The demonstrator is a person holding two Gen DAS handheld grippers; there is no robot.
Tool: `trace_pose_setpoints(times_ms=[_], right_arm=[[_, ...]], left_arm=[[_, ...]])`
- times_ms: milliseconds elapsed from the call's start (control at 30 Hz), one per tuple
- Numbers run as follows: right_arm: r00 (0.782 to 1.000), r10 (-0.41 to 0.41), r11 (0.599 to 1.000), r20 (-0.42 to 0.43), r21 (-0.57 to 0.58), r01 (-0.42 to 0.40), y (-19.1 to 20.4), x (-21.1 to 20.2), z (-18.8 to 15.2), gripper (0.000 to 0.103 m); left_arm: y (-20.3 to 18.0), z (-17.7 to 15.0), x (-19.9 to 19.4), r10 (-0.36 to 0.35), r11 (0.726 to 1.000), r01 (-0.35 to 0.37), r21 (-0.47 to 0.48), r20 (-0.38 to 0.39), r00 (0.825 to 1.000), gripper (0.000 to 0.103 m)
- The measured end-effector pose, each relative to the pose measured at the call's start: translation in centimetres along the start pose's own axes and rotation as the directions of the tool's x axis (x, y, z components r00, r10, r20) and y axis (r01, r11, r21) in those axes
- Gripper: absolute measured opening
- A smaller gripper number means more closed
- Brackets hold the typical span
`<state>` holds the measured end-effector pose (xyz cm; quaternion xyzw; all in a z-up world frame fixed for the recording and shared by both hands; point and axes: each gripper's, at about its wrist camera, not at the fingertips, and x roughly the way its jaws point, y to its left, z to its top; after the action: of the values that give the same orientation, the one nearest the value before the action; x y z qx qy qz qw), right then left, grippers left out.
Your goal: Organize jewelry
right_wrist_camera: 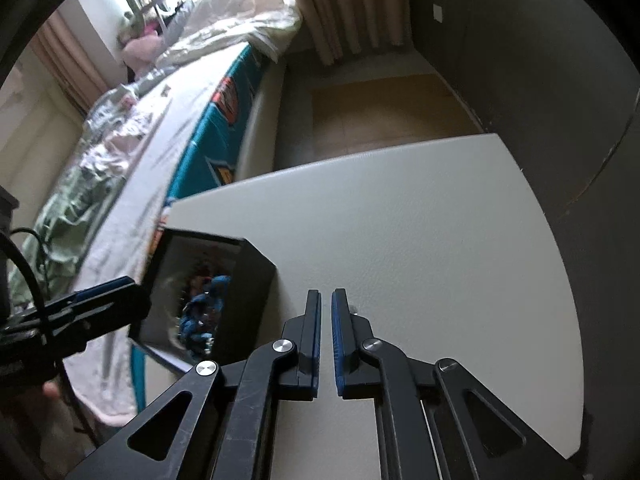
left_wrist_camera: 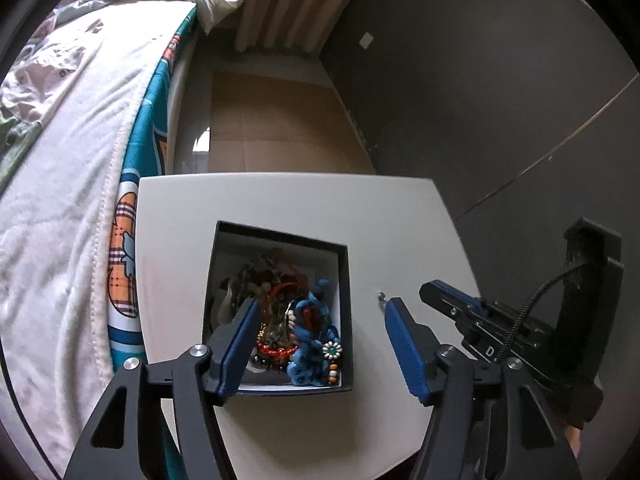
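**A bedside corner in soft daylight**

A white table [left_wrist_camera: 280,208] stands just beside a bed [left_wrist_camera: 72,208] and close to a dark grey wall [left_wrist_camera: 480,80]. The bed carries a white blanket [left_wrist_camera: 60,260] over a teal patterned sheet [left_wrist_camera: 128,240], with rumpled clothes [right_wrist_camera: 112,136] farther along it. Tan floor tiles [left_wrist_camera: 272,120] run between bed and wall to beige curtains [left_wrist_camera: 288,4]. A pale switch plate [left_wrist_camera: 366,40] sits on the wall. Daylight glints off the floor.

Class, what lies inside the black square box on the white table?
Inside the black square box: tangled beaded jewelry and a blue knitted piece. The box's floor beneath the heap is hidden.
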<state>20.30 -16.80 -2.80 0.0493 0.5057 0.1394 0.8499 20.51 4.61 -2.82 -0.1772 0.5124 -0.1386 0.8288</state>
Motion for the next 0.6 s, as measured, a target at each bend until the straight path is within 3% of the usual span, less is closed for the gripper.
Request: trace_pose_setpoints(times_ms=[100, 267, 300, 333, 400, 600], right_arm=[[1.000, 0.030, 0.999, -0.007, 0.009, -0.030, 0.1, 0.1, -0.2, 0.007], [0.997, -0.021, 1.000, -0.069, 0.002, 0.021, 0.4, 2.2, 0.1, 0.007], [0.996, -0.033, 0.999, -0.087, 0.007, 0.034, 0.2, 2.8, 0.1, 0.013], [0.994, -0.044, 0.999, -0.103, 0.005, 0.045, 0.2, 3.4, 0.1, 0.028], [0.993, -0.058, 0.998, -0.107, 0.000, 0.059, 0.1, 4.3, -0.2, 0.043], [0.989, -0.092, 0.996, -0.119, -0.029, 0.089, 0.2, 5.9, -0.1, 0.043]], left_arm=[[0.7, 0.0, -0.6, 0.027, 0.999, -0.026, -0.020, 0.018, 0.999, 0.065], [1.5, -0.1, -1.0, 0.042, 0.999, -0.041, -0.032, 0.022, 0.999, 0.065], [1.6, 0.0, -1.1, 0.047, 0.998, -0.046, -0.030, 0.026, 0.999, 0.065], [1.7, 0.0, -1.2, 0.054, 0.998, -0.053, -0.030, 0.031, 0.998, 0.065], [2.0, 0.1, -1.3, 0.054, 0.998, -0.053, -0.034, 0.035, 0.998, 0.065], [3.0, 0.4, -1.2, 0.062, 0.997, -0.060, -0.055, 0.039, 0.997, 0.065]])
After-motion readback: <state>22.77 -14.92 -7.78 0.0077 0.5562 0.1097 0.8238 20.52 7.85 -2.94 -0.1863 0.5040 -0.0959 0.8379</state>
